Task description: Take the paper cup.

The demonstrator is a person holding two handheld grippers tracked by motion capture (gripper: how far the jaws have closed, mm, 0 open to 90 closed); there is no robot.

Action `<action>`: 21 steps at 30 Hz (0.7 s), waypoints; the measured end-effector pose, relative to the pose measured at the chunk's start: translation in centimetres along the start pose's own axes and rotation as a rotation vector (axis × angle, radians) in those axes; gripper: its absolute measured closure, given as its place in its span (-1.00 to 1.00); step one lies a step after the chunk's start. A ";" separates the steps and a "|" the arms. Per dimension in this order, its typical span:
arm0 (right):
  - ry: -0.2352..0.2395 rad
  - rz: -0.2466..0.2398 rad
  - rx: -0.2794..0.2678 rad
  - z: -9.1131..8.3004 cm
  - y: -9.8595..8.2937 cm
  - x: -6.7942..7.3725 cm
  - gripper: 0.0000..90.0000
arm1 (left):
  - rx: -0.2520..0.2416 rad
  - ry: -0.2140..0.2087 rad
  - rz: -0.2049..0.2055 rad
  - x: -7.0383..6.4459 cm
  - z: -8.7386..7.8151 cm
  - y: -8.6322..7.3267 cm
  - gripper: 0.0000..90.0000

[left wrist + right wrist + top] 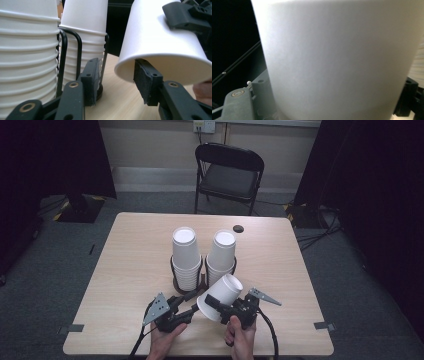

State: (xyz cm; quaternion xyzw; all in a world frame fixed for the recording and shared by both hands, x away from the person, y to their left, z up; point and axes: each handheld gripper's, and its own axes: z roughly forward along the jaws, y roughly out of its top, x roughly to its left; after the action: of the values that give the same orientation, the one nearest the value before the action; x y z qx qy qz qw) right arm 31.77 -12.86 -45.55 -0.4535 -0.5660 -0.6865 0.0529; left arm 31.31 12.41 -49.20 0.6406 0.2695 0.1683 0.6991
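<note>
paper cup (221,296) | clamped in right hand-held gripper (216,304) | tilted

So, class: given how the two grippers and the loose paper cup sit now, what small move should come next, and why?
Probably close the left gripper on the cup's rim. The right gripper already holds the loose cup tilted, mouth toward the left gripper, whose jaws stand open with one pad inside the rim, letting it take over the cup.
</note>
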 end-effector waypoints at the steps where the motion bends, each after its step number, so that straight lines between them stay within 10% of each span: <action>1: 0.002 0.004 0.003 0.1 -0.1 0.0 -0.65 | -0.005 -0.002 0.002 0.0 0.1 0.0 0.26; 21: 0.068 0.053 0.034 1.5 -1.1 0.6 -0.66 | -0.088 0.070 0.132 -1.3 1.7 0.0 0.65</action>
State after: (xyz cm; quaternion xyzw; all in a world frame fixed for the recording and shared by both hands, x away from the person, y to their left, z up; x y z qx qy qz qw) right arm 31.64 -10.94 -45.97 -0.4439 -0.5633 -0.6900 0.0980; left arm 31.32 10.30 -48.90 0.6191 0.2435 0.2481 0.7042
